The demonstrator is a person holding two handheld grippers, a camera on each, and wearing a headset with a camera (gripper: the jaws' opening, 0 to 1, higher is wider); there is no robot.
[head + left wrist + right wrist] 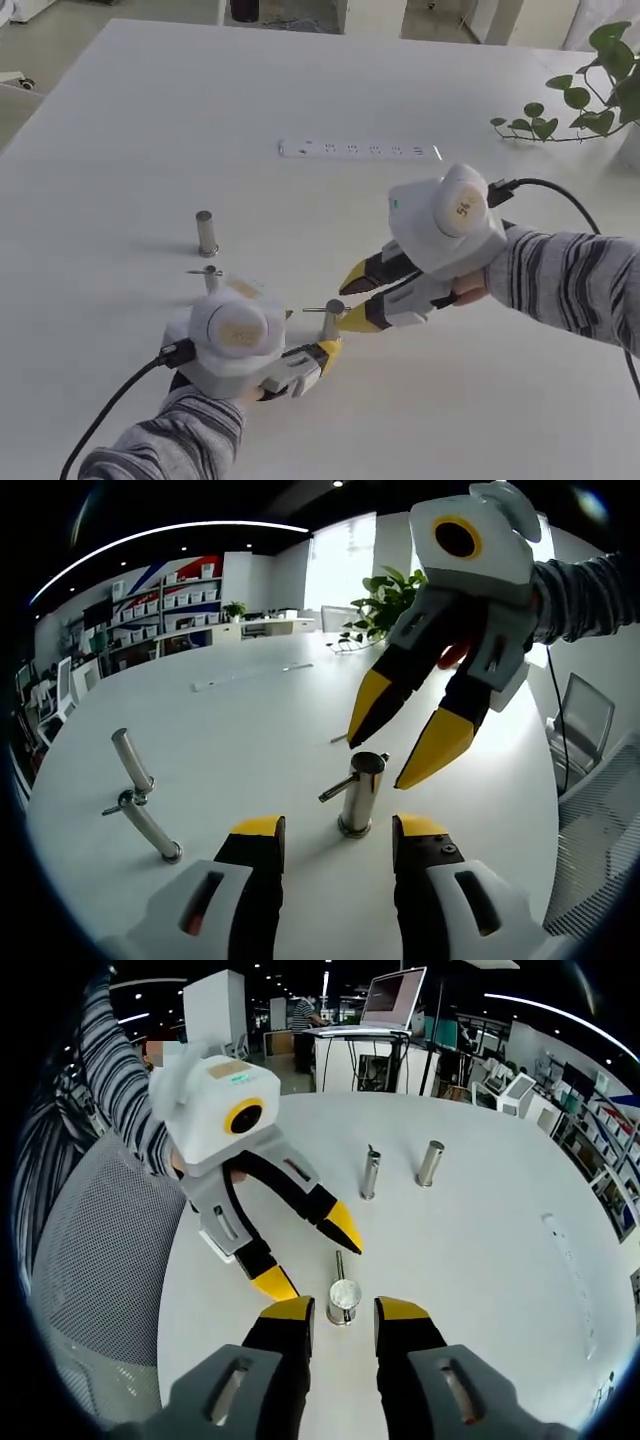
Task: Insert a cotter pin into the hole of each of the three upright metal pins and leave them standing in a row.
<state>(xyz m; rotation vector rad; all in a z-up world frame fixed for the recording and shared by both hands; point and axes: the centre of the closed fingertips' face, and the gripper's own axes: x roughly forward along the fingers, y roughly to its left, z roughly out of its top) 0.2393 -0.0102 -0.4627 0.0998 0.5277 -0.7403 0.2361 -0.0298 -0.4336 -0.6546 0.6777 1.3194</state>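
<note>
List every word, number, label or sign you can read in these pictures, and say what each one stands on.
No text here can be read with certainty.
On the round disc of the right gripper: yellowish marks, too blurred to read.
On the label atop the left gripper: print too small to read.
On the power strip: no readable print.
On the wall graphic: coloured shapes, too blurred to read.
</note>
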